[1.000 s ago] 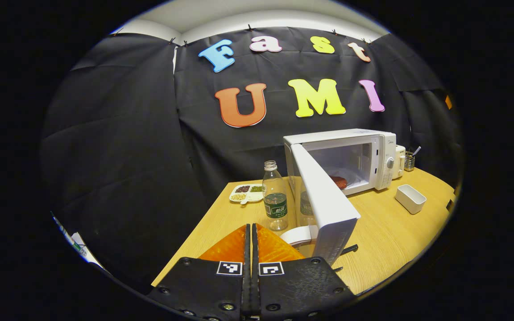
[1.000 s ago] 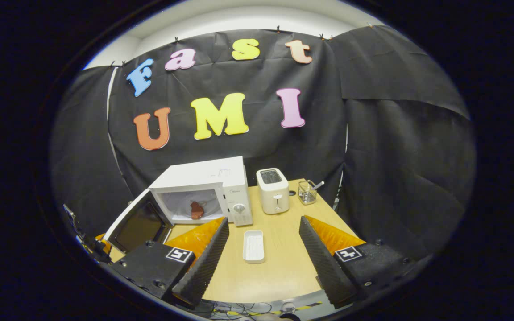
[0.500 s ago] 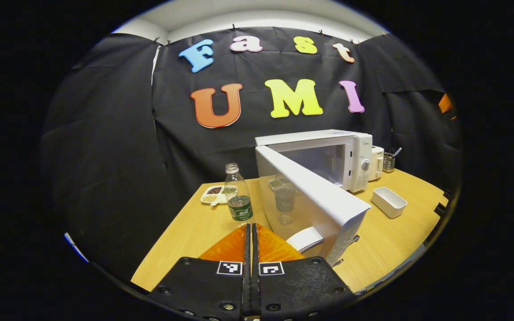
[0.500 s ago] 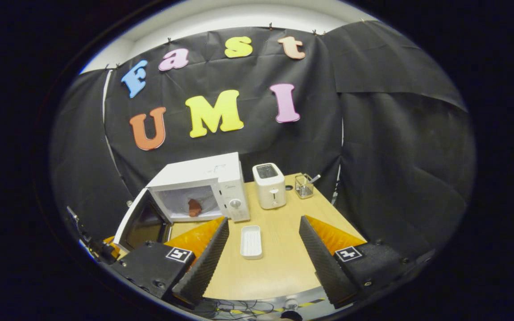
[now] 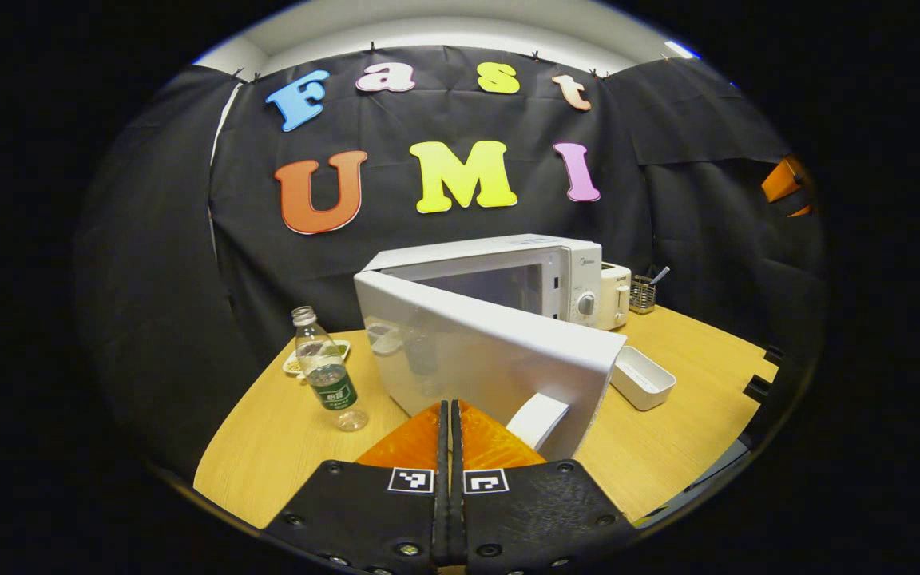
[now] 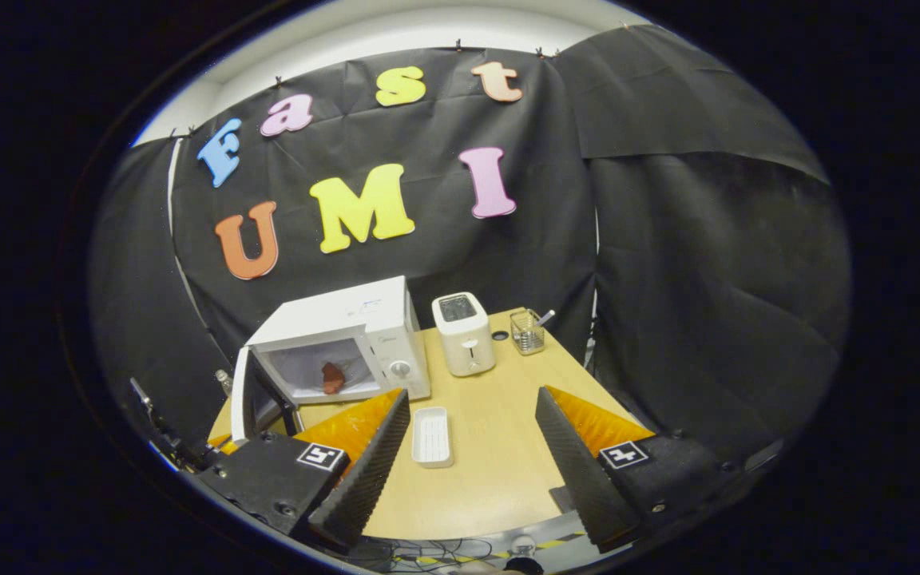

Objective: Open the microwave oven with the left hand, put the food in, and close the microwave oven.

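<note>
Microwave (image 6: 348, 335) door (image 5: 492, 359) half open, swung out over the bench (image 6: 492, 471) front edge. Food (image 6: 333, 376), a reddish lump, sits inside the cavity. White tray (image 6: 432, 436) looks empty. Left tongs (image 5: 450, 415) pressed together, empty, tips at the door face, possibly touching. Right tongs (image 6: 468, 423) spread wide, empty, above the open bench.

Cloth-walled booth, microwave (image 6: 332, 351) on table (image 6: 492, 471)

Both grippers look the same: left gripper (image 5: 450, 415) and right gripper (image 6: 468, 431) have black screwed bodies, square black-white tags, orange fingers; the right's ribbed black pads (image 6: 364, 471) look like foam.
</note>
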A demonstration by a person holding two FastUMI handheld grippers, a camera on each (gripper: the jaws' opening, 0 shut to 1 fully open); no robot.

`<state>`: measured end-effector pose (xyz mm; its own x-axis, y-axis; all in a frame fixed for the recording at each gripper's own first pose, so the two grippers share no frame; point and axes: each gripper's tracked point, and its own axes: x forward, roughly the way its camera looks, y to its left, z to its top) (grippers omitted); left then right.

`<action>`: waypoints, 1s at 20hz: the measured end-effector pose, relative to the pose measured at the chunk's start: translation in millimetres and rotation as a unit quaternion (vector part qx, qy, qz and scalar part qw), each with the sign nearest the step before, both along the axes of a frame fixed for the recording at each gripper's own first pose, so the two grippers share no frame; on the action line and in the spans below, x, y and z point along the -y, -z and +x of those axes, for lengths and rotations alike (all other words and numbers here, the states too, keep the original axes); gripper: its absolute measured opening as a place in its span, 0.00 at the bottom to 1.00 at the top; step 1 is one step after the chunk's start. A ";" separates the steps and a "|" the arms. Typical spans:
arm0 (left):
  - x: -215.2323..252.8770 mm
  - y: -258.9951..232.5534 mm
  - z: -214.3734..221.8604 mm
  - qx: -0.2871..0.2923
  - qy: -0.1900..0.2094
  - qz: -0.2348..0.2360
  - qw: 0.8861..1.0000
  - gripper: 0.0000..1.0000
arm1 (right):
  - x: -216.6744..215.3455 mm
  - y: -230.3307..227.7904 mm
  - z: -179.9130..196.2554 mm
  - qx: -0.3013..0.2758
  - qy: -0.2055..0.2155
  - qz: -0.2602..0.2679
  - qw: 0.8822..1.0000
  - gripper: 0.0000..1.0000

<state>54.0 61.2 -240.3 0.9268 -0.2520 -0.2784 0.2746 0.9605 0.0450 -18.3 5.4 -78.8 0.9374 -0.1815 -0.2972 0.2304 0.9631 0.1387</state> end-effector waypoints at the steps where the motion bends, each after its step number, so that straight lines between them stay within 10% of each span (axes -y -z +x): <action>1: 8.5 0.6 4.1 -0.002 0.004 0.001 1.000 0.00 | 4.4 2.5 1.8 -0.004 0.002 -0.001 1.000 1.00; 20: 158.3 20.2 124.6 -0.025 0.054 -0.005 0.998 0.00 | 103.9 29.7 43.0 -0.040 0.029 0.017 0.999 1.00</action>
<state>178.6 -97.2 -260.5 0.8792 -0.3523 -0.3207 0.3780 0.9256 0.0195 24.7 -98.5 -108.5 0.8988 -0.2232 -0.3772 0.2971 0.9430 0.1500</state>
